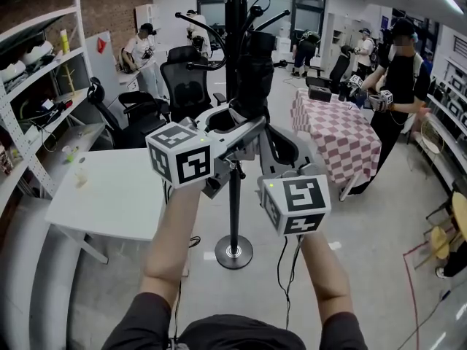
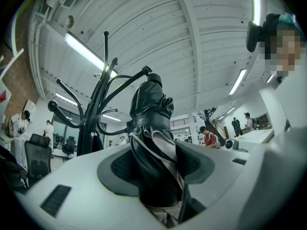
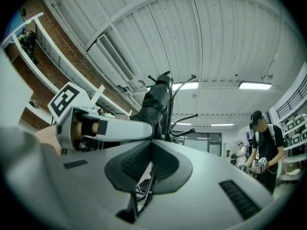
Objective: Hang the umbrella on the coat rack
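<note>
A folded black umbrella (image 1: 252,79) stands upright right against the black coat rack (image 1: 234,203), up among its curved hooks. My left gripper (image 1: 244,125) is shut on the umbrella's lower part. In the left gripper view the black bundle (image 2: 151,143) fills the space between the pads, with the coat rack's hooks (image 2: 96,109) just behind it to the left. My right gripper (image 1: 288,168) sits lower and to the right, its pads together (image 3: 151,145); a thin dark line shows in the slit below them. From there the umbrella (image 3: 156,104) and the left gripper (image 3: 110,128) lie ahead.
A white table (image 1: 109,195) is at the left, with shelving (image 1: 29,86) along the wall. Black office chairs (image 1: 182,79) stand behind the rack. A checkered table (image 1: 336,133) is at the right, with a person (image 1: 398,86) beside it. The rack's round base (image 1: 233,252) rests on the floor.
</note>
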Action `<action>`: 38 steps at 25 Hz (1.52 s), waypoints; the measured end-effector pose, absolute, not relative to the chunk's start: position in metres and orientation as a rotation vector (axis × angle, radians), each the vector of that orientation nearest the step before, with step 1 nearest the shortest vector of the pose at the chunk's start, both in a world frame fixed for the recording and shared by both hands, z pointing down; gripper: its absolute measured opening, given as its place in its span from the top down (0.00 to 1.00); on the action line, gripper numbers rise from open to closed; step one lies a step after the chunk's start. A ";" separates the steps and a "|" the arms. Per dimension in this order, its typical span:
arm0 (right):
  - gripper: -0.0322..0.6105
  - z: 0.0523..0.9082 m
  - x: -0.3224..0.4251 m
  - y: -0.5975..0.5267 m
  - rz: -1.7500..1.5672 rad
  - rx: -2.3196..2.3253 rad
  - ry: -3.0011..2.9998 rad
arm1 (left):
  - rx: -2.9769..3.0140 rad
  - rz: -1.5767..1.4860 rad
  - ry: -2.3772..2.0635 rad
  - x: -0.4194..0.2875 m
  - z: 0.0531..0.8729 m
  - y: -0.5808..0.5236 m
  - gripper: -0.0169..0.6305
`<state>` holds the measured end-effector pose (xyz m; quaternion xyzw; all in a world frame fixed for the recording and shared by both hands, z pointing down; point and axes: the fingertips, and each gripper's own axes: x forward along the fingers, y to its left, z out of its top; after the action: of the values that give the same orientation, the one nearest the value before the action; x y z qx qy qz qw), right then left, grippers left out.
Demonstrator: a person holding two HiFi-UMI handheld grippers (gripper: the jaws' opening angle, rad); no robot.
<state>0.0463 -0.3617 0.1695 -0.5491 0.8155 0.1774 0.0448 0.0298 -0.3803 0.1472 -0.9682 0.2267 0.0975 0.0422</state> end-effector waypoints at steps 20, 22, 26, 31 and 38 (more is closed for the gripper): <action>0.92 0.180 0.033 -0.363 0.447 -1.638 2.518 | -2.970 0.160 0.780 0.018 0.158 -0.381 0.63; 0.92 0.179 0.032 -0.363 0.439 -1.637 2.521 | -2.977 0.157 0.783 0.018 0.156 -0.381 0.63; 0.92 0.178 0.031 -0.364 0.413 -1.632 2.526 | -2.996 0.129 0.787 0.017 0.155 -0.384 0.63; 0.92 0.178 0.031 -0.364 0.385 -1.618 2.523 | -2.993 0.092 0.798 0.018 0.156 -0.384 0.63; 0.92 0.173 0.027 -0.362 0.351 -1.577 2.527 | -2.972 0.023 0.844 0.014 0.150 -0.381 0.63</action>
<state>0.0267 -0.3625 0.1731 -0.5245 0.8404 0.1166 0.0711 0.0136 -0.3814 0.1500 -0.9616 0.2731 0.0073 0.0259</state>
